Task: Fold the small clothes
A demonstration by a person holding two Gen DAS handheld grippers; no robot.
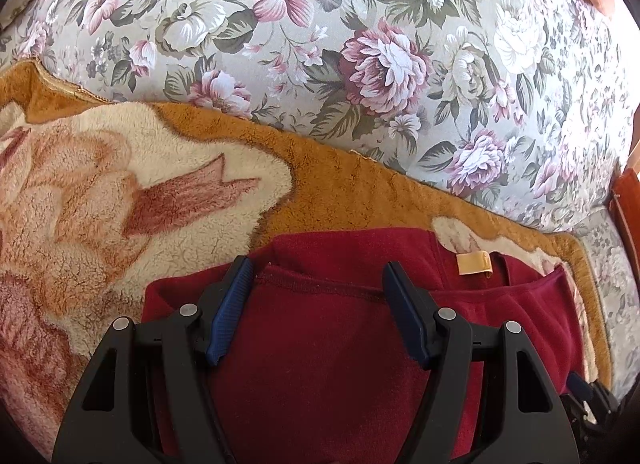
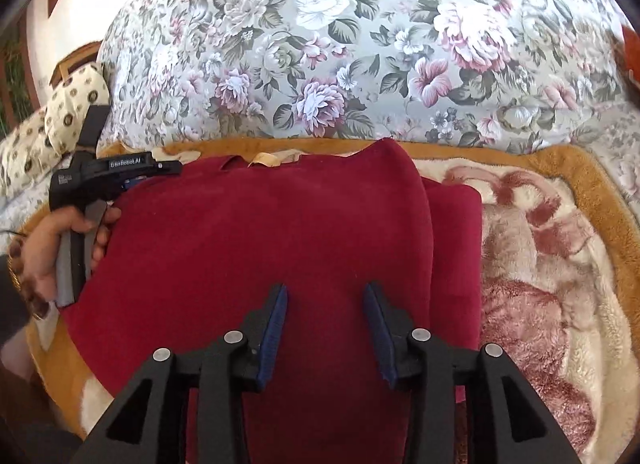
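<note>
A dark red fleece garment [image 2: 280, 232] lies folded on a fluffy orange and cream blanket [image 2: 540, 264]. It also shows in the left wrist view [image 1: 320, 364], with a tan neck label [image 1: 473, 263] at its far edge. My left gripper [image 1: 318, 272] is open, its blue pads either side of a stitched hem, just above the cloth. My right gripper [image 2: 326, 292] is open over the middle of the garment and holds nothing. The left gripper's body [image 2: 104, 180] shows at the garment's left edge, held by a hand.
A floral cushion back [image 1: 360, 44] rises behind the blanket [image 1: 100, 192], also in the right wrist view [image 2: 340, 44]. A cream patterned pillow [image 2: 52, 128] lies at the far left. A wooden edge [image 1: 626, 216] stands at the right.
</note>
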